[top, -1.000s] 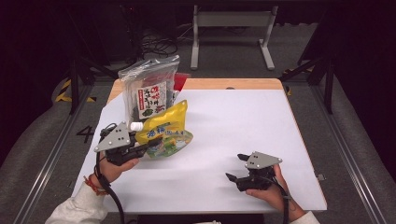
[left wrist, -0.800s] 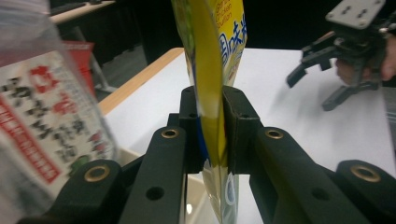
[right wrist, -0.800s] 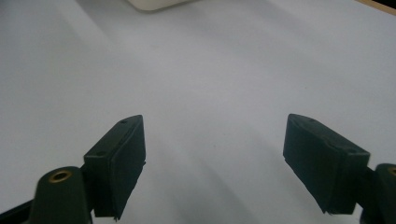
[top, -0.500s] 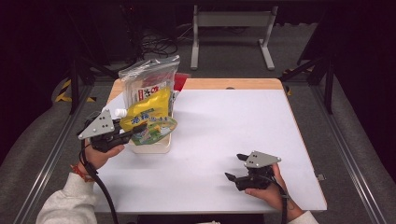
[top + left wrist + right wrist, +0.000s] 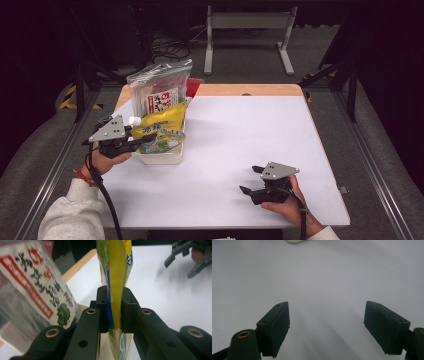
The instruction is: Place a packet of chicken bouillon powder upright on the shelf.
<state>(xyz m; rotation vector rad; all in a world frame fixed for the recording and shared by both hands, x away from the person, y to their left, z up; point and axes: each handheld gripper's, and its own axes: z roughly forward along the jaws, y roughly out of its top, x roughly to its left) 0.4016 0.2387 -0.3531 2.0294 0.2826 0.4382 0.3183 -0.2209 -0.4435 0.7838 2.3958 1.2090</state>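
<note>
**Yellow pouch clamped over the cream tub**

At the left of the high view, the left gripper (image 5: 134, 144) sits in the person's left hand (image 5: 106, 161), its grey three-cornered plate on top and its cable trailing down past a pale sleeve. Its jaws are clamped on the yellow pouch (image 5: 159, 131), a soft pack with a white screw cap at its near-left corner and green print along its lower edge. In the left gripper view the pouch (image 5: 115, 285) runs edge-on between the two black pads, which press it flat from either side, while its upper part rises above them.

The pouch hangs over the cream tub (image 5: 162, 157), which stands on the white table (image 5: 240, 130) near its left edge; the pouch's lower end overlaps the tub's rim, but whether it rests inside cannot be told. Just behind the pouch, a clear bag (image 5: 161, 90) with a red and white printed label stands upright in the same tub, leaning a little to the left. A red pack (image 5: 193, 88) peeks out behind it.

Well apart, toward the table's near right corner, the right gripper (image 5: 253, 182) rests low over the table in the right hand (image 5: 283, 204). Its jaws stand wide apart with nothing but bare tabletop between them, as the right gripper view (image 5: 325, 327) shows
</note>
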